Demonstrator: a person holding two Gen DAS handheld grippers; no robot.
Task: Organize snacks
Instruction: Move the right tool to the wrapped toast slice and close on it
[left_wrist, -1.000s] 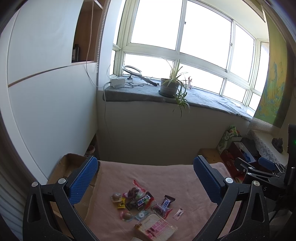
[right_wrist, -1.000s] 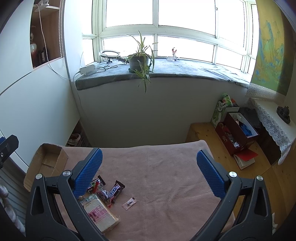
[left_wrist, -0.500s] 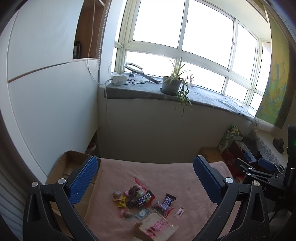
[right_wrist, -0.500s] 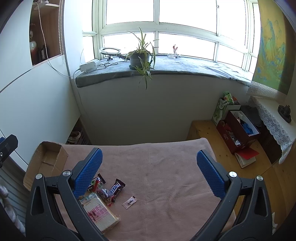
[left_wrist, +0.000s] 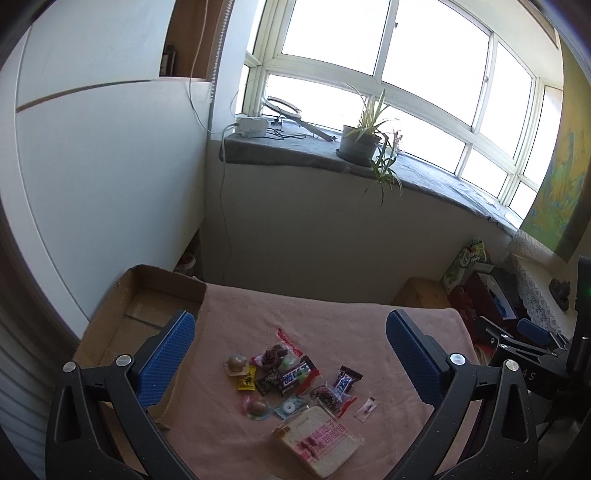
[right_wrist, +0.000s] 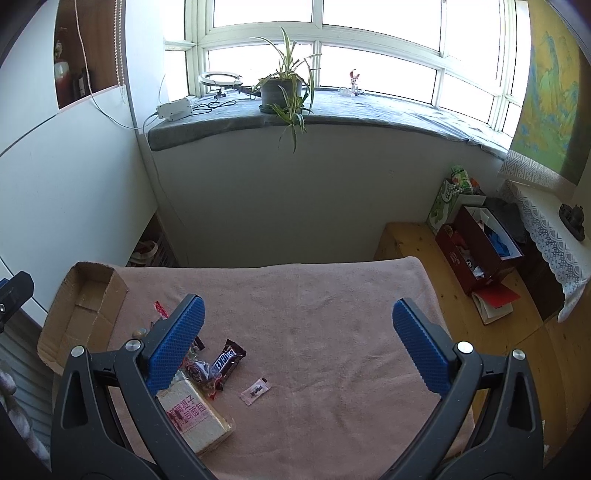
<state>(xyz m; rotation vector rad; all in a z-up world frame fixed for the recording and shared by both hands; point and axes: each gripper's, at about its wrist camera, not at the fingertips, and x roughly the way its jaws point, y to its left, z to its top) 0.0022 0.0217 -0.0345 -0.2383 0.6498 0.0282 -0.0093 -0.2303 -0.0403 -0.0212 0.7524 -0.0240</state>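
A pile of wrapped snacks (left_wrist: 291, 380) lies on the pink cloth: candy bars, small sweets, a wrapped bread slice (left_wrist: 317, 439) and a small white sachet (left_wrist: 366, 408). An open cardboard box (left_wrist: 144, 317) stands at the cloth's left edge. My left gripper (left_wrist: 290, 354) is open and empty, held above the pile. My right gripper (right_wrist: 297, 347) is open and empty, above the cloth to the right of the snacks; there I see a candy bar (right_wrist: 229, 360), the bread (right_wrist: 194, 415) and the sachet (right_wrist: 255, 389). The box (right_wrist: 85, 306) shows at far left.
The pink cloth (right_wrist: 332, 295) covers the table. A windowsill with a potted plant (right_wrist: 280, 88) runs behind. Red boxes with clutter (right_wrist: 476, 251) sit on a wooden bench at the right. The other gripper (left_wrist: 532, 343) shows at the right edge of the left wrist view.
Both grippers have tilted down and moved forward toward the table. The snacks and box now appear larger and higher in view. Both stay open.
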